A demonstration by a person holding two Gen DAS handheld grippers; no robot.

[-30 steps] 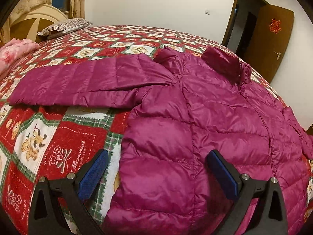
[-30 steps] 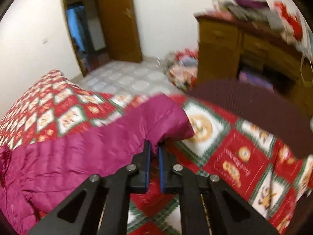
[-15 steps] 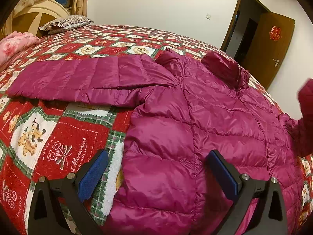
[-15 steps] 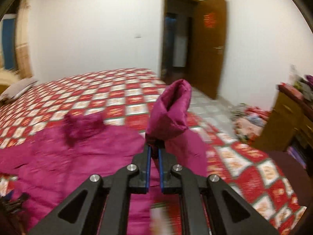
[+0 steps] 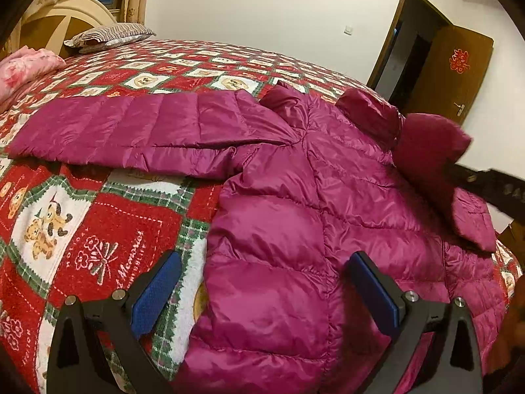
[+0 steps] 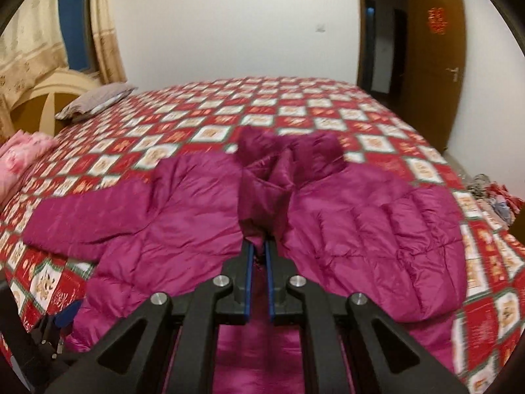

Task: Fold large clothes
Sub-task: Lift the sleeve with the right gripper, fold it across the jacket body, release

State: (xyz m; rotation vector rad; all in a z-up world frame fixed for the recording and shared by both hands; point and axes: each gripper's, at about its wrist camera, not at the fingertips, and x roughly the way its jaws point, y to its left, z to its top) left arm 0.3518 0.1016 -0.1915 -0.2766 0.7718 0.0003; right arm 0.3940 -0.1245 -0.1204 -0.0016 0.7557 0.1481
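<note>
A magenta puffer jacket [image 5: 288, 203] lies flat on the bed, its left sleeve [image 5: 131, 131] stretched out to the left. My left gripper [image 5: 262, 285] is open, its blue pads either side of the jacket's lower left hem, just above it. My right gripper [image 6: 258, 256] is shut on the cuff of the right sleeve [image 6: 262, 197] and holds it folded over the jacket's chest. In the left wrist view that lifted sleeve [image 5: 430, 144] and the right gripper's black arm [image 5: 492, 187] show at the right. The jacket [image 6: 361, 223] fills the right wrist view.
The bed has a red, green and white patterned quilt [image 5: 98, 223]. A striped pillow [image 5: 111, 32] and pink bedding [image 5: 26, 65] lie by the headboard. An open brown door [image 5: 452, 69] is at the far right. A pile of clothes [image 6: 492, 193] lies on the floor.
My right gripper has carried the right sleeve from the bed's right edge up and over onto the jacket's chest. My left gripper has stayed open over the hem.
</note>
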